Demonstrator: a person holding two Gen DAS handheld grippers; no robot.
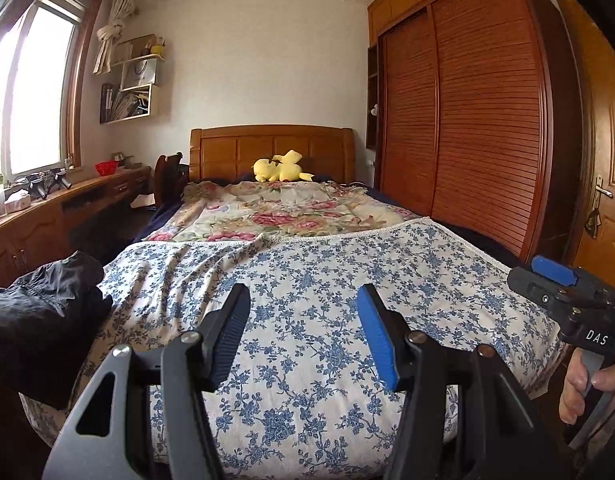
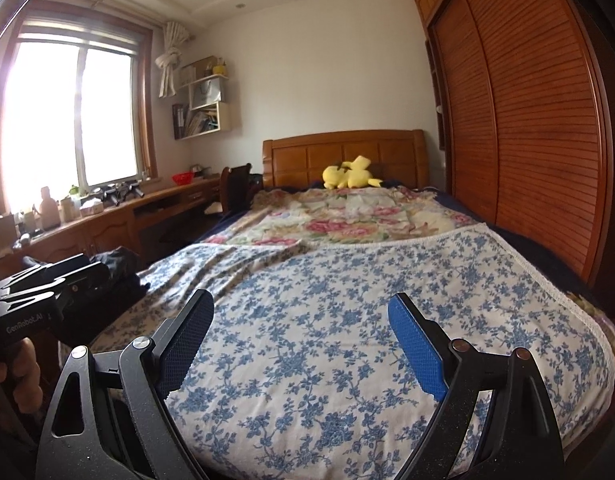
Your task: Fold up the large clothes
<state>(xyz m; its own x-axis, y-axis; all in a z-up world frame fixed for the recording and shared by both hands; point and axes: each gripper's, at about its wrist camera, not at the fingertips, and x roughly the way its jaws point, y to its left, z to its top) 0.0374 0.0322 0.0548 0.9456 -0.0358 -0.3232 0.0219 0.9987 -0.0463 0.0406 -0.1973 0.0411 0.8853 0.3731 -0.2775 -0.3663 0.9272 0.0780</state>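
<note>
A dark, crumpled garment (image 1: 43, 304) lies in a heap at the near left corner of the bed; it also shows in the right wrist view (image 2: 119, 268), partly hidden behind the left gripper's body. The bed is covered by a white sheet with blue flowers (image 1: 315, 280). My left gripper (image 1: 303, 300) is open and empty above the sheet, to the right of the garment. My right gripper (image 2: 301, 308) is open and empty above the sheet's near half. The right gripper's body shows at the right edge of the left wrist view (image 1: 563, 284), its jaws hidden there.
A pink floral quilt (image 1: 275, 212) and a yellow plush toy (image 1: 281, 166) lie toward the wooden headboard (image 1: 271, 148). A tall slatted wardrobe (image 1: 467, 120) runs along the bed's right side. A wooden desk (image 1: 67, 204) with clutter and a chair (image 1: 169, 176) stand left under the window.
</note>
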